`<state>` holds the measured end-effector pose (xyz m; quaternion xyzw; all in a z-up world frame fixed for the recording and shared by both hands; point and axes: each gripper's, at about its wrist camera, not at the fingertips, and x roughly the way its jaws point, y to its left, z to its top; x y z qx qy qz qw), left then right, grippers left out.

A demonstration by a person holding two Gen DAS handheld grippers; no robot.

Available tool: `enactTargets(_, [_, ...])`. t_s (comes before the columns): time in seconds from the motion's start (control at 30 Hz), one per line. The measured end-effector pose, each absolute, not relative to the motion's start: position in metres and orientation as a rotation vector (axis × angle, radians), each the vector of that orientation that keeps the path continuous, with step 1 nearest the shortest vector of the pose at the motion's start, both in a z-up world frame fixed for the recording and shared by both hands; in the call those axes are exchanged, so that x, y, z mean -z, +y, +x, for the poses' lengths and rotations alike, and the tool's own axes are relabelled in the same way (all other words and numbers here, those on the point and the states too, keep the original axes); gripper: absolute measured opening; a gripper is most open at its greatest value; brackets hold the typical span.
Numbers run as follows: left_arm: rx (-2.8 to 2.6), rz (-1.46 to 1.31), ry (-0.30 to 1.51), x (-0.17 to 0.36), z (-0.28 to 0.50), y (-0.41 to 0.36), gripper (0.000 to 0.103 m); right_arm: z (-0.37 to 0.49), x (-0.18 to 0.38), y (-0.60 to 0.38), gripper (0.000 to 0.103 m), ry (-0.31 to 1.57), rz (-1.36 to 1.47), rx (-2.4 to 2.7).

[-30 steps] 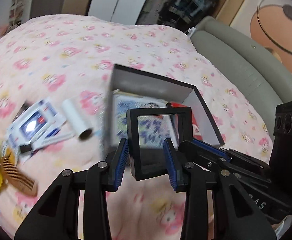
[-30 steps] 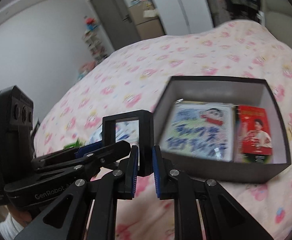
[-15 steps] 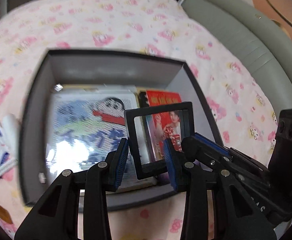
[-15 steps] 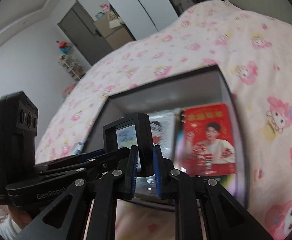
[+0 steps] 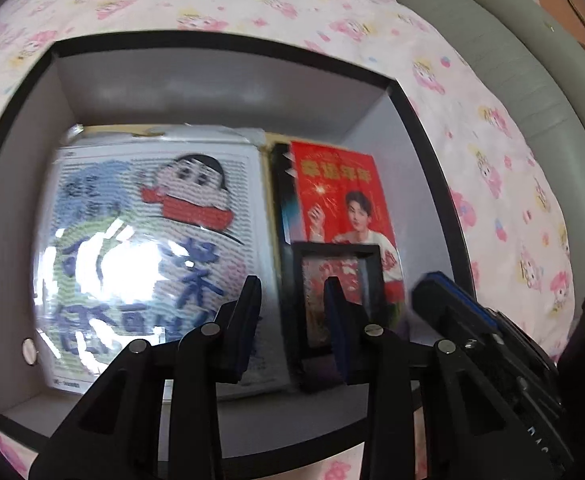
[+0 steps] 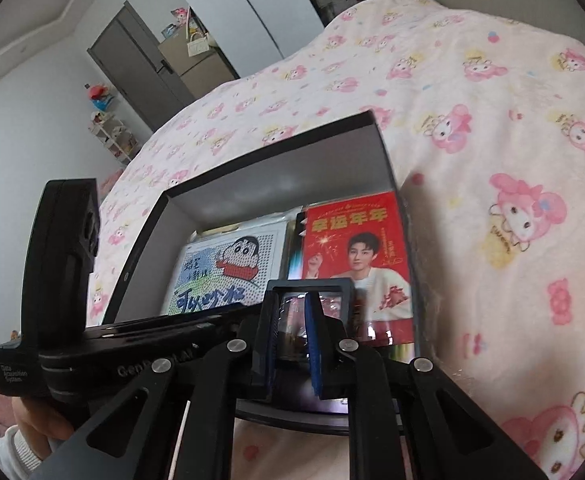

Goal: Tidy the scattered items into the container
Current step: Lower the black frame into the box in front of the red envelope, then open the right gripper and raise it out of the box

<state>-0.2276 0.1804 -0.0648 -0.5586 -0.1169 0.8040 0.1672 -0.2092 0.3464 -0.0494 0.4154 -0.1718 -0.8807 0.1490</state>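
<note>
A black box with grey inside walls (image 5: pixel 220 76) (image 6: pixel 252 176) lies on the pink bed. It holds a cartoon bead picture (image 5: pixel 144 236) (image 6: pixel 228 276) and a red card with a young man (image 5: pixel 344 200) (image 6: pixel 356 252). A small black clear-window frame (image 5: pixel 338 268) (image 6: pixel 292 320) sits inside the box on the red card. My left gripper (image 5: pixel 292 312) is open, and the frame lies off to the right past its right finger. My right gripper (image 6: pixel 292 344) stands over the frame with its jaws parted, the frame's left edge by its left finger.
The pink cartoon-print blanket (image 6: pixel 492 140) surrounds the box. A grey padded bed edge (image 5: pixel 512 60) runs along the right. A grey door (image 6: pixel 140 64) and a shelf stand in the room behind.
Both grippers carried the frame forward and down into the box. The left gripper's jaws have opened and the frame has slipped to their right. The right gripper's jaws have parted.
</note>
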Motion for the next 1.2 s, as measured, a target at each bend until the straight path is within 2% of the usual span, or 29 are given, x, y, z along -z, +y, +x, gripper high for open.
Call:
enactTargets(0.13, [-2.350, -1.684, -0.388, 0.069, -0.228, 0.173, 0.031, -0.210, 0.048, 0.351, 0.012, -0.487, 1.190, 2.581])
enactTargets(0.37, [-2.287, -1.769, -0.362, 0.085, -0.229, 0.198, 0.031, -0.214, 0.052, 0.355, 0.012, -0.463, 1.230, 2.617])
enactTargets(0.5, [-2.233, -1.715, -0.326, 0.081, -0.219, 0.216, 0.032, -0.213, 0.055, 0.355, 0.013, -0.474, 1.241, 2.600])
enactTargets(0.8, [-2.180, -1.661, -0.377, 0.079, -0.209, 0.227, 0.033, -0.215, 0.054, 0.358, 0.013, -0.480, 1.239, 2.602])
enactTargets(1.2, [-2.214, -1.488, -0.327, 0.029, -0.140, 0.200, 0.037, -0.179, 0.034, 0.366, 0.013, -0.563, 1.184, 2.632])
